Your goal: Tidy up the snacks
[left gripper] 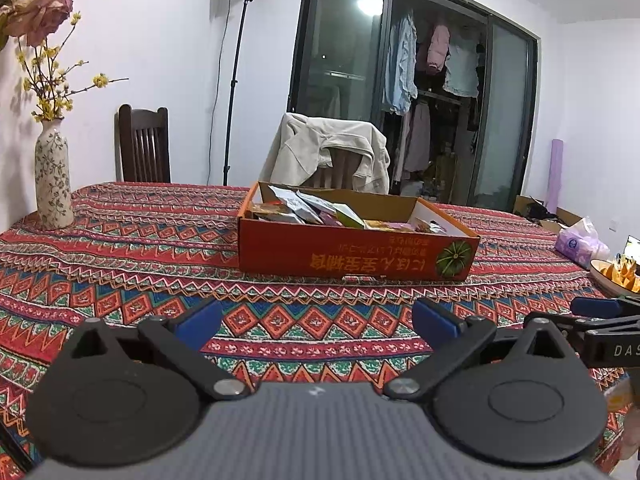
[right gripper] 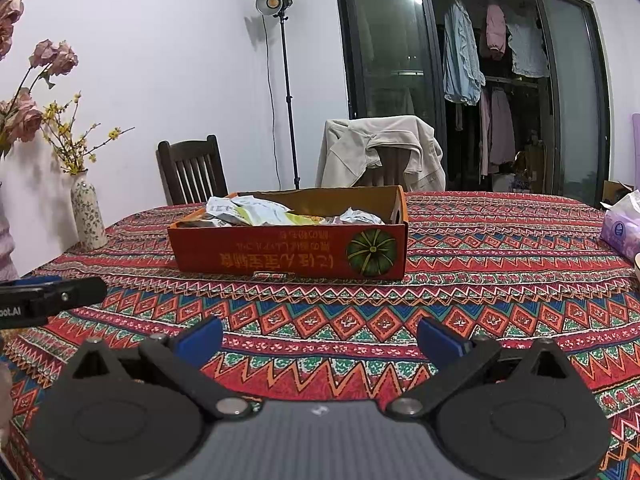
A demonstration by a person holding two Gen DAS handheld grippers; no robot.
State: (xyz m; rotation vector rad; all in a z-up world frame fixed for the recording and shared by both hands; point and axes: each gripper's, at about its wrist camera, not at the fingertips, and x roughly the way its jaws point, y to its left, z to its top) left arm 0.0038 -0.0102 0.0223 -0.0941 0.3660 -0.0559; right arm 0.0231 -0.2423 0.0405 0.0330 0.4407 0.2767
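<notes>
Snack packets (left gripper: 316, 210) sit heaped inside the orange box (left gripper: 352, 254), both left gripper (left gripper: 316, 322) and right gripper (right gripper: 320, 340) hanging short of it, jaws spread and empty — finished tidy or sorting ahead, can't tell

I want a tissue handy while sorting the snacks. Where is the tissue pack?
The tissue pack lies at the table's right edge, right of the snack box and just behind a bowl; the right wrist view shows it far right too.
</notes>
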